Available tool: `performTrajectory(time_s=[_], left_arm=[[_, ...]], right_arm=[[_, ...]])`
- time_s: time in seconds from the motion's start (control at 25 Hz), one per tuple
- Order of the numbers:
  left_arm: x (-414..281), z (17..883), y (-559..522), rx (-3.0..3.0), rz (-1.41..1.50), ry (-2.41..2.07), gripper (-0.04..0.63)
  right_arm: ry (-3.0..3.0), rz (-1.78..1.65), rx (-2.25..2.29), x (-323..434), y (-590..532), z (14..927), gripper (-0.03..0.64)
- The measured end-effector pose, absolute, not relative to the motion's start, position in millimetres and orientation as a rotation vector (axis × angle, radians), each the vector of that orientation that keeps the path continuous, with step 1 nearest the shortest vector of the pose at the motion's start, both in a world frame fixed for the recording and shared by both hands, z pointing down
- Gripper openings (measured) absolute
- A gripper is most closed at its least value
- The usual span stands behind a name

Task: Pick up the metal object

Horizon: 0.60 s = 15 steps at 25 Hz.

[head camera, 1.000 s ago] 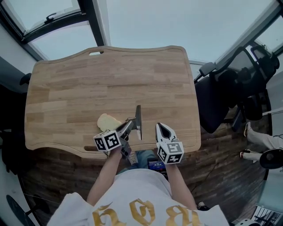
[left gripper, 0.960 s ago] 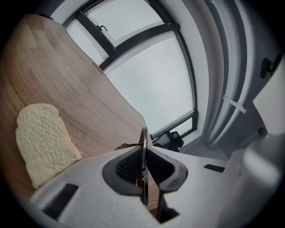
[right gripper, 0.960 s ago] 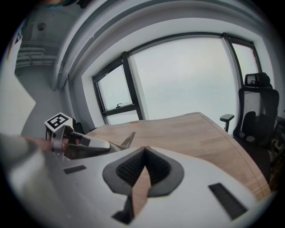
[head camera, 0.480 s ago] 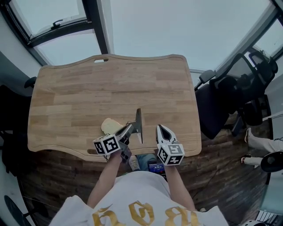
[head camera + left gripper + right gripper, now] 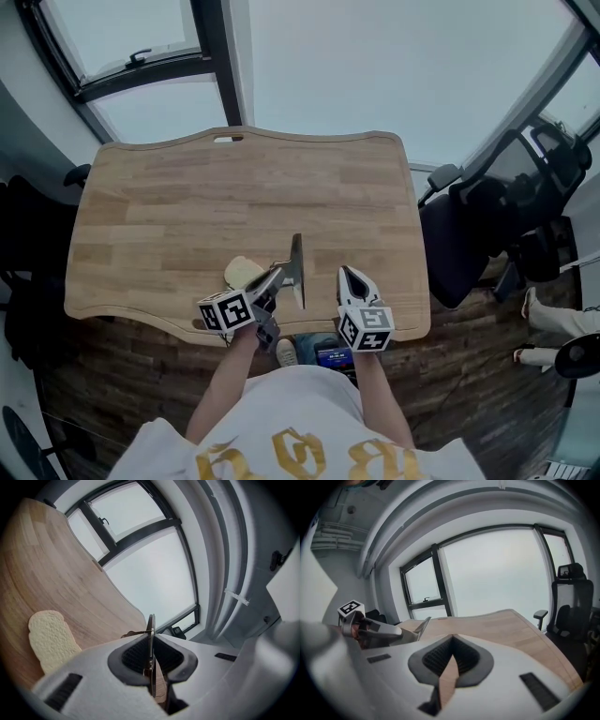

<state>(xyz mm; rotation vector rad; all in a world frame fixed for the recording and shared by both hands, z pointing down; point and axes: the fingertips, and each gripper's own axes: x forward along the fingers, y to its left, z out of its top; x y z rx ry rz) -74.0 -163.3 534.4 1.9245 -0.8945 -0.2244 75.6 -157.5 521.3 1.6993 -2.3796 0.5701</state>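
Observation:
The metal object, a thin flat blade with a short handle, stands on edge over the near part of the wooden table. My left gripper is shut on its handle end. In the left gripper view the blade runs straight up between the dark pads of that gripper. My right gripper hovers just right of the blade, shut and holding nothing. The right gripper view shows its own jaws closed to a point, with the blade off to the left.
A slice of bread lies on the table just left of my left gripper and also shows in the left gripper view. A black office chair stands off the table's right edge. Windows run behind the table's far edge.
The head view has drifted, so the table sits lower and further right in frame. Both grippers and the held blade keep nearly the same place over the table's front part.

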Motion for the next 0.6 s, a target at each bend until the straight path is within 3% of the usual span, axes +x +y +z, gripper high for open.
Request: performTrajectory(time_s=[0.6], left_arm=[[-76.5,528.9,-159.1,1.903,-0.258,-0.891,0.048]], right_arm=[[-2.371,0.518,1.646,70.7,-151.9,521.8,0.011]])
